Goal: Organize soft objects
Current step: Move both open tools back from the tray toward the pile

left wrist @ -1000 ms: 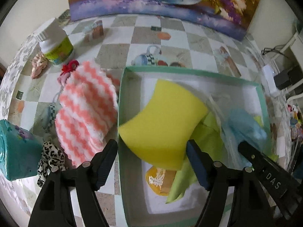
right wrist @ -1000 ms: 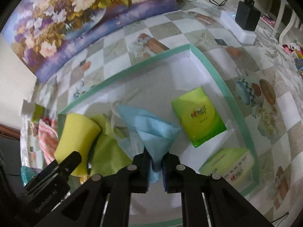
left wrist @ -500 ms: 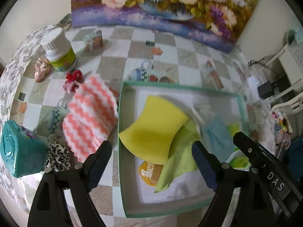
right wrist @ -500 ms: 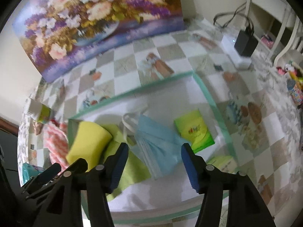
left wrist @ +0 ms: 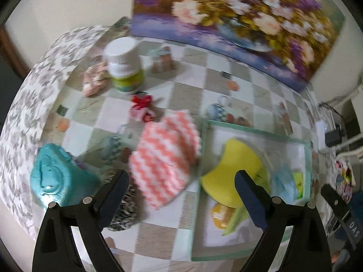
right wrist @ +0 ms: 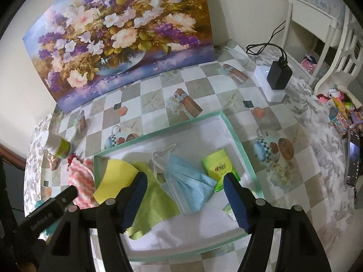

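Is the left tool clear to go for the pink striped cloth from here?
Probably yes. The left tool is open and empty, and the cloth lies outside the tray, just ahead between its fingers, with nothing on top of it.

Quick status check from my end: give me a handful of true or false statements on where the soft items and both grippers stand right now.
1. The blue face mask lies inside the green-rimmed box. True.
2. The right gripper is shut on the mask. False: it is open and holds nothing.
3. The pink and white cloth lies outside the box, on the table. True.
4. The yellow sponge sits beside the white-capped bottle. False: the sponge is in the box, far from the bottle.
5. The left gripper is open and empty. True.
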Demonstrator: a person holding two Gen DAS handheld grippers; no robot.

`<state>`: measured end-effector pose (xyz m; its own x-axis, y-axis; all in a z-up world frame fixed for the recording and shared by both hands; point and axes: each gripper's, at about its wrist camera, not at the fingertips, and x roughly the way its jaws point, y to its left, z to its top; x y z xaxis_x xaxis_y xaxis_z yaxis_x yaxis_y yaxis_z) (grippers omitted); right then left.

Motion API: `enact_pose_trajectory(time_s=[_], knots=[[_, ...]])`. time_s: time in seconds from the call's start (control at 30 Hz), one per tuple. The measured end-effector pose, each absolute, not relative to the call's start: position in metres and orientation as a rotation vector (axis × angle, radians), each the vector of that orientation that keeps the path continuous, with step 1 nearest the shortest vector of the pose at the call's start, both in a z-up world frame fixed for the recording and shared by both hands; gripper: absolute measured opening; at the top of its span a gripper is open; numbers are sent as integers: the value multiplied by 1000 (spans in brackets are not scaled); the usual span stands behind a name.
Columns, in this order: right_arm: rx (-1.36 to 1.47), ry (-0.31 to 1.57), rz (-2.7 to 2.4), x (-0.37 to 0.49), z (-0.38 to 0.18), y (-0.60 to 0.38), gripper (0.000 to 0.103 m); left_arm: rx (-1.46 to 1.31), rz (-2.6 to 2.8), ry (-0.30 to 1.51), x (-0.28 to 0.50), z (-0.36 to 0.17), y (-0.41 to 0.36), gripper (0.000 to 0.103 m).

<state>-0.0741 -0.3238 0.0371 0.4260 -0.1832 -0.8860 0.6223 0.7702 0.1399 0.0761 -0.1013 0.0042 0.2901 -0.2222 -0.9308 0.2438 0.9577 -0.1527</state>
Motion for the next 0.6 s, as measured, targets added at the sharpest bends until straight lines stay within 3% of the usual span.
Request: enact_pose_trajectory(time_s=[0.6], knots=[[359, 1032, -358, -36, 39, -253, 78, -150, 35, 1160, 119, 17, 60, 94]])
